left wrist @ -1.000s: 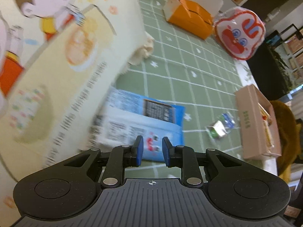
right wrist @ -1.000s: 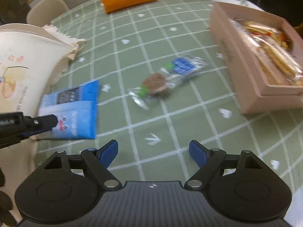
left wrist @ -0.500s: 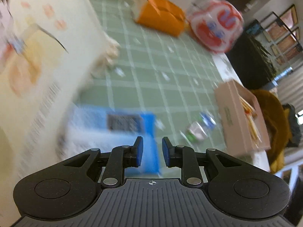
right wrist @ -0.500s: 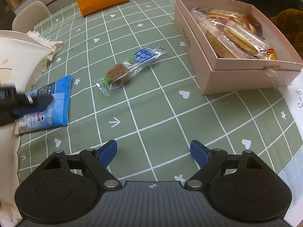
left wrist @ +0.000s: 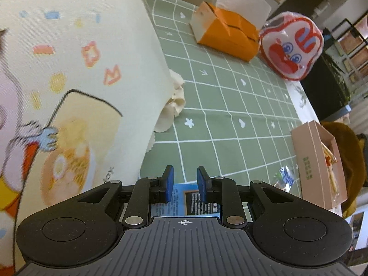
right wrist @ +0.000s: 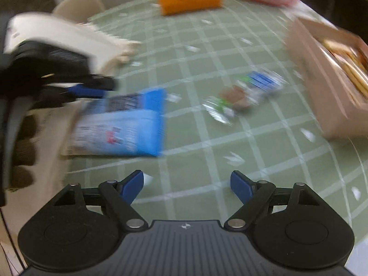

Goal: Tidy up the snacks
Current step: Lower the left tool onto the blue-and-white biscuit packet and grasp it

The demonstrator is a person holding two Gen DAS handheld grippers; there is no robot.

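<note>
Left wrist: my left gripper (left wrist: 183,182) is hovering narrow and empty over the blue snack packet (left wrist: 195,201) beneath my jaws, cream bag (left wrist: 76,73) crowding left. Right wrist, blurred: my right gripper (right wrist: 186,183) is gaping wide, holding nothing, packet (right wrist: 122,124) ahead-left, cookie wrapper (right wrist: 243,94) ahead-right with bare cloth around; I'm judging next is grabbing one for the pink box (right wrist: 322,78).

My right gripper (right wrist: 186,184) gapes wide at bottom center; blurred blue snack packet (right wrist: 122,124) lies center left, pink box (right wrist: 322,87) far right.
</note>
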